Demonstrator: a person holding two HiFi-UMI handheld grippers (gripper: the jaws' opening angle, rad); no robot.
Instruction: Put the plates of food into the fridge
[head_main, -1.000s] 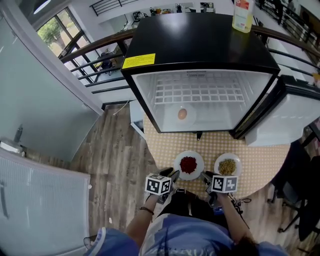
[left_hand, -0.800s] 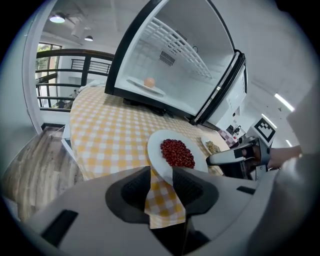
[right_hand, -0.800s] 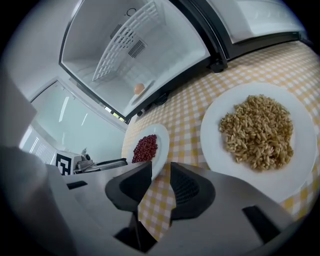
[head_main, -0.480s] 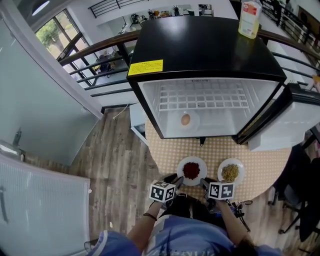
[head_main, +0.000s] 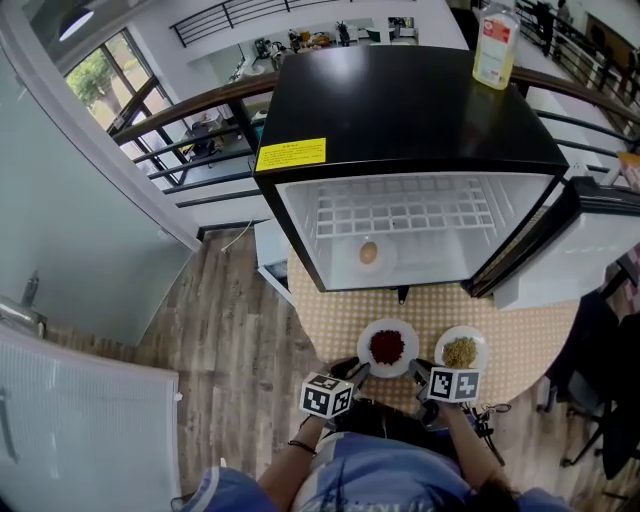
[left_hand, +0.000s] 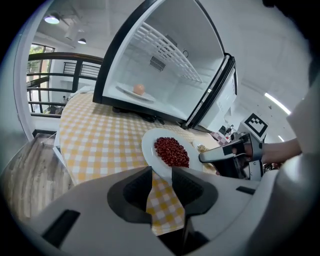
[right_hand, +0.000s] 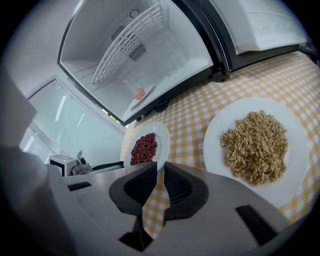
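A white plate of red beans (head_main: 387, 347) lies on the checked table (head_main: 520, 320), with a plate of grain (head_main: 460, 352) to its right. The left gripper (head_main: 352, 370) is at the bean plate's near left rim. In the left gripper view that rim (left_hand: 159, 169) sits between jaws that have just been closing but still stand apart. The right gripper (head_main: 420, 370) is at the near right rim. Its jaws (right_hand: 160, 172) have just been closing and now pinch the bean plate (right_hand: 145, 147). The grain plate (right_hand: 255, 145) is untouched.
The black fridge (head_main: 400, 100) stands open behind the plates, its door (head_main: 580, 230) swung to the right. On its floor sits a plate with an egg (head_main: 368, 253), under a wire shelf. A bottle (head_main: 495, 30) stands on top. The table's edge is just below the grippers.
Both grippers have stayed at the near rim of the bean plate. The plates have not moved. The head view has shifted slightly.
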